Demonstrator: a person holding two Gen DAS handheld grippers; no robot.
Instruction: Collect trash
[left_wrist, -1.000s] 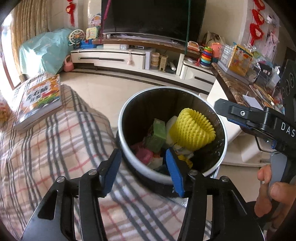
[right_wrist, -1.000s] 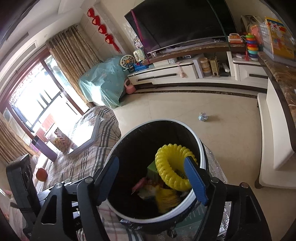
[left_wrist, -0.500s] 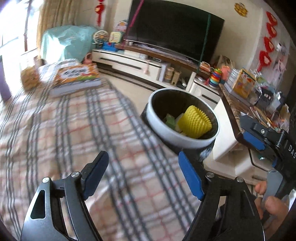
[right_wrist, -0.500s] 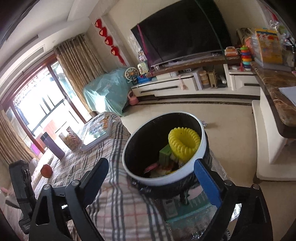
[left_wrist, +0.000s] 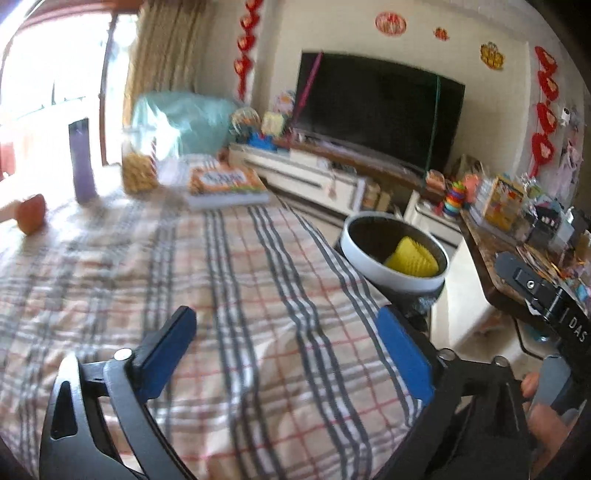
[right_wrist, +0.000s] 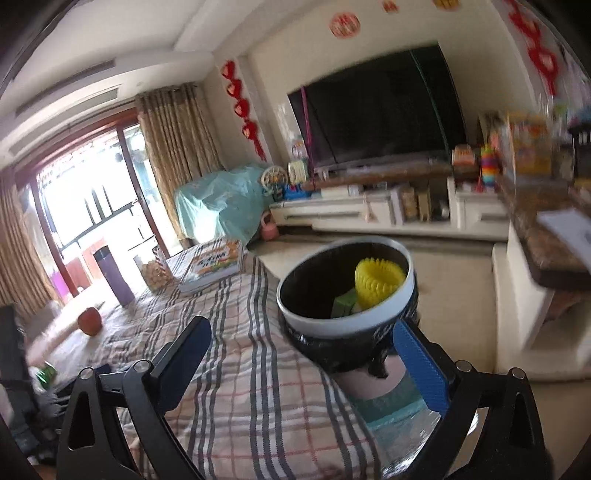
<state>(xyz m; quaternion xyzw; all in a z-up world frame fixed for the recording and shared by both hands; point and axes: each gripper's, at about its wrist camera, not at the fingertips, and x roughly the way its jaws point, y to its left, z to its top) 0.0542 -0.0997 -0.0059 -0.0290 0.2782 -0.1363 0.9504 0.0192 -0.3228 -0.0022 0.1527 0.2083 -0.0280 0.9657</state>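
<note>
A white-rimmed black trash bin (left_wrist: 373, 256) (right_wrist: 317, 325) stands at the right edge of the plaid-covered table (left_wrist: 240, 295) (right_wrist: 251, 369). Inside it lie a yellow foam net (left_wrist: 412, 254) (right_wrist: 376, 282) and a green box (right_wrist: 343, 304). My left gripper (left_wrist: 288, 354) is open and empty above the cloth, well back from the bin. My right gripper (right_wrist: 306, 362) is open and empty, with the bin just beyond its right finger. The right gripper's body (left_wrist: 546, 306) shows at the right of the left wrist view.
At the table's far end lie a book (left_wrist: 225, 184) (right_wrist: 214, 266), a snack jar (left_wrist: 138, 171) (right_wrist: 155, 273), a purple bottle (left_wrist: 83, 162) (right_wrist: 114, 277) and a red apple (left_wrist: 31, 214) (right_wrist: 89, 321). A TV stand (right_wrist: 369, 214) and a side counter (left_wrist: 498, 258) lie beyond.
Both grippers have pulled back and up from over the bin, which now looks smaller and farther. The views have swung left across the table, bringing the bottle and apple into sight.
</note>
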